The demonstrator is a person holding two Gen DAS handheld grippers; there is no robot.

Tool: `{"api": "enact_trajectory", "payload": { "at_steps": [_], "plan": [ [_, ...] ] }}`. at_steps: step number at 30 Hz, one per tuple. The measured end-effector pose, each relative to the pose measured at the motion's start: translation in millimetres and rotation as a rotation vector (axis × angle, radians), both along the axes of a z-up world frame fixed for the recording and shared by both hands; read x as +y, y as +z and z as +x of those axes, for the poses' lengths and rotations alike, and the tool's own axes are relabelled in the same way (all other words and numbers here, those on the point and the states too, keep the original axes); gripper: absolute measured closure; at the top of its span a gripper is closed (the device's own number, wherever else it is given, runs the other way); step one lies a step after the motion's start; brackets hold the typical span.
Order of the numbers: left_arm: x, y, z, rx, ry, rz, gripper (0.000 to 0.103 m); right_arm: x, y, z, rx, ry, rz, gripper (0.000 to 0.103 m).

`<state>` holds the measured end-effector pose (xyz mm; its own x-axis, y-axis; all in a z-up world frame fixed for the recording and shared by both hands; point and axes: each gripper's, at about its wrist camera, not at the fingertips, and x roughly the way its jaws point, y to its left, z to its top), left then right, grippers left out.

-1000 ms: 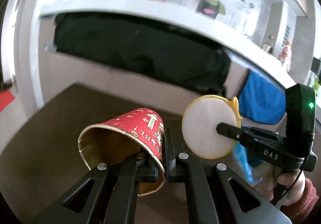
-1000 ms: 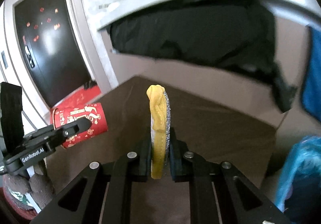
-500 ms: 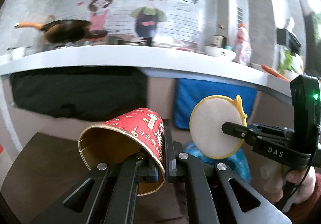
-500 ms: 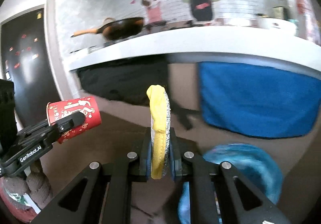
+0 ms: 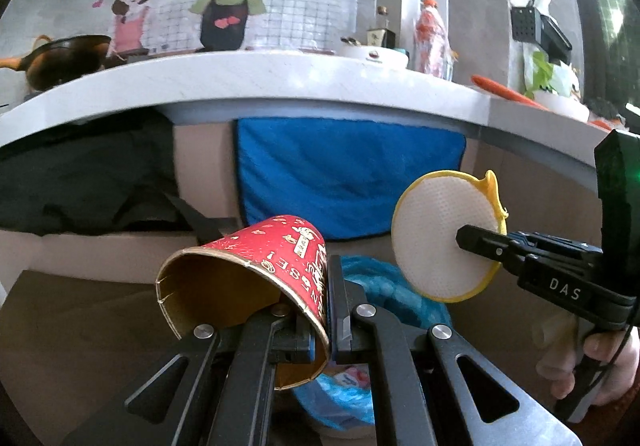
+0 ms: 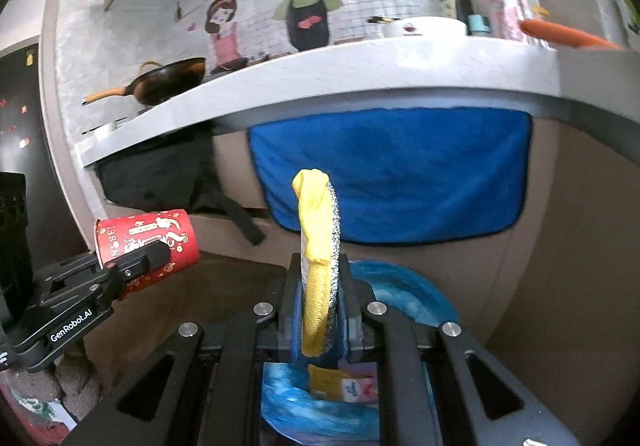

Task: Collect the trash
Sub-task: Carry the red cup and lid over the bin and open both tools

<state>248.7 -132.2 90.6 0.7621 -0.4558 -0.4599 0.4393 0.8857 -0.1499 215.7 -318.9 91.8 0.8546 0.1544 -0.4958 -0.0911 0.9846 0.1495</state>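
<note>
The left tool (image 5: pixel 320 330) is clamped on the wall of a red paper cup with gold print (image 5: pixel 256 278), one finger inside the brown interior and the other outside against the red side. The cup lies tilted, its open mouth toward the camera's left and its base pointing away. The right tool (image 6: pixel 320 320) is closed on a round scouring pad with a yellow cloth rim and a silvery mesh face (image 6: pixel 318 266), held on edge and upright between its two fingers; from the left wrist view the same pad (image 5: pixel 446 236) shows its pale dotted flat face.

Taking the bin lined with a blue plastic bag (image 6: pixel 404 294) as the landmark: both tools hang above it, the cup over its left side and the pad over its middle. A yellow and pink wrapper (image 6: pixel 344 384) lies inside the bag, below the pad. Behind the bin a blue towel (image 6: pixel 392 174) hangs from the edge of a pale grey worktop (image 6: pixel 360 66), and left of that towel hangs a black cloth (image 5: pixel 84 174). On the worktop above and left of the bin sits a dark wok with a wooden handle (image 6: pixel 160 82).
</note>
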Motion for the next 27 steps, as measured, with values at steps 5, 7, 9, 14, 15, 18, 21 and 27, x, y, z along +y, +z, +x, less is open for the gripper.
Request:
{"api": "enact_trajectory", "payload": {
  "at_steps": [5, 7, 9, 14, 15, 18, 21, 27],
  "plan": [
    [-14.7, -17.1, 7.5, 0.027, -0.030, 0.013, 0.099, -14.5, -18.0, -1.0, 0.015, -0.026, -0.003, 0.090],
    [-21.0, -26.9, 11.4, 0.050, -0.040, 0.015, 0.099, -20.0, -27.1, 0.6, 0.031, -0.033, 0.011, 0.090],
    [-24.9, -35.0, 15.7, 0.072, -0.049, 0.012, 0.099, -24.8, -37.7, 3.8, 0.052, -0.039, 0.020, 0.090],
    [-36.2, -54.0, 22.7, 0.108, -0.066, 0.016, 0.099, -32.9, -58.9, 11.5, 0.090, -0.050, 0.042, 0.090],
    [-37.4, -57.2, 24.1, 0.115, -0.068, 0.018, 0.099, -33.2, -61.3, 12.8, 0.095, -0.050, 0.044, 0.090],
    [-41.1, -67.2, 28.3, 0.140, -0.073, 0.022, 0.099, -32.5, -69.9, 17.4, 0.113, -0.050, 0.049, 0.090],
    [-44.3, -77.7, 32.8, 0.167, -0.078, 0.024, 0.099, -31.0, -78.3, 21.6, 0.126, -0.047, 0.055, 0.090],
    [-50.0, -96.3, 47.6, 0.226, -0.094, 0.012, 0.099, -28.9, -94.3, 32.5, 0.154, -0.049, 0.055, 0.090]
  ]
}}
